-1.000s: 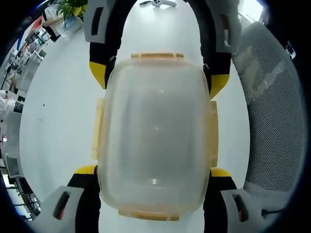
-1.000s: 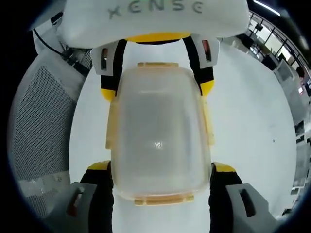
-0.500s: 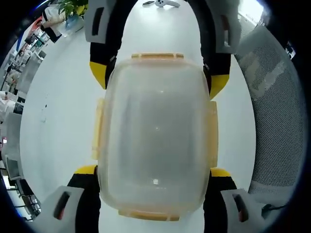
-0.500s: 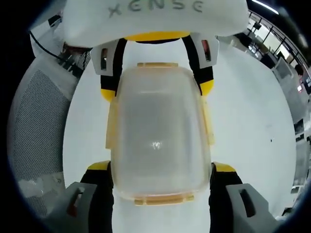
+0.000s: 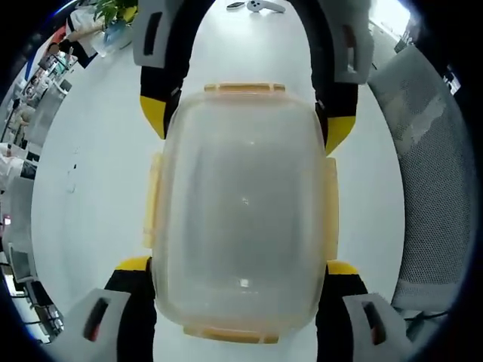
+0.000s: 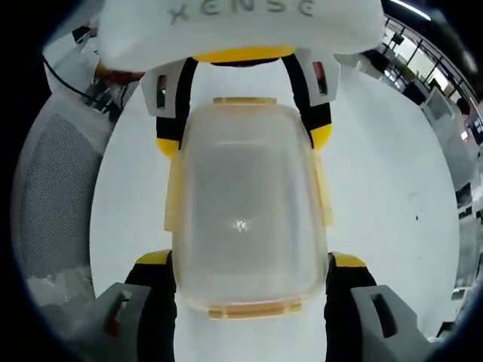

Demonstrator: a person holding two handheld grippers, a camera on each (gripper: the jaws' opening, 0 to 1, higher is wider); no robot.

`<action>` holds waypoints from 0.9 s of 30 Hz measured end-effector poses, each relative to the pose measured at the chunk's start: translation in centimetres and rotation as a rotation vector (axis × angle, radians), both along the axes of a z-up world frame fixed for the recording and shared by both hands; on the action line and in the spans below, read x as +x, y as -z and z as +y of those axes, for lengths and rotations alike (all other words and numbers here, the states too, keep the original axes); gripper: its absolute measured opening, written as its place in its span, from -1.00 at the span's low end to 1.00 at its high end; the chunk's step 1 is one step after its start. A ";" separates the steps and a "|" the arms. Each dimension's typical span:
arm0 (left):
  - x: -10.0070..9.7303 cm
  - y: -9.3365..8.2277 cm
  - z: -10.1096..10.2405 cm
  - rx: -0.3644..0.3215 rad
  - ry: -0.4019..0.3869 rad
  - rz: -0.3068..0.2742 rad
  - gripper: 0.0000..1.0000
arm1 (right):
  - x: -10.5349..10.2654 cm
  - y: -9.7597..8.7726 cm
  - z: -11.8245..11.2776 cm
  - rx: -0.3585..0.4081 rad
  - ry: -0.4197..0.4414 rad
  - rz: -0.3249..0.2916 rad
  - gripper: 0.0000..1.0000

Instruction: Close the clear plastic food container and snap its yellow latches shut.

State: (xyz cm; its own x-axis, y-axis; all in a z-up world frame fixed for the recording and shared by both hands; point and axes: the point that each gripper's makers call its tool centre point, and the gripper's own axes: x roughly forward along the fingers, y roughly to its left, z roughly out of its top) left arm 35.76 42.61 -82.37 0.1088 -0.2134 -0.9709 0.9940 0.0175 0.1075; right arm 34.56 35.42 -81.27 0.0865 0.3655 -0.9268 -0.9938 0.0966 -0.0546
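Container (image 5: 243,207) was clamped endwise by both grippers, left (image 5: 240,265) and right (image 6: 246,258); latches (image 6: 254,308) looked flat, probably snapped. Uneven squeeze could pop one.

A plain white worktop (image 5: 90,188) spreads under everything, and a clear plastic container (image 5: 243,211) with yellow latches sits over it; whether it touches the surface cannot be told. Near the far edge lie two small objects (image 5: 256,5), too small to identify, and a potted plant (image 5: 113,19) stands toward one corner.
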 end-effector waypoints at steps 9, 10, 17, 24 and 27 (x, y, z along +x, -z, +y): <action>1.6 -0.1 -0.1 -0.006 -0.002 0.001 0.73 | 1.6 0.0 -0.1 -0.003 0.001 0.001 0.57; 1.7 -0.1 -0.1 -0.005 0.001 0.001 0.73 | 1.7 0.0 -0.1 -0.003 0.002 0.002 0.57; 2.7 0.0 -0.2 -0.002 0.006 0.002 0.73 | 2.5 0.0 -0.1 0.005 0.008 0.004 0.57; 3.3 -0.1 -0.2 -0.002 0.009 0.002 0.73 | 3.2 -0.1 -0.2 0.006 0.011 0.005 0.58; 3.3 -0.1 -0.3 -0.012 0.007 0.001 0.73 | 3.1 -0.1 -0.2 0.005 0.008 0.004 0.58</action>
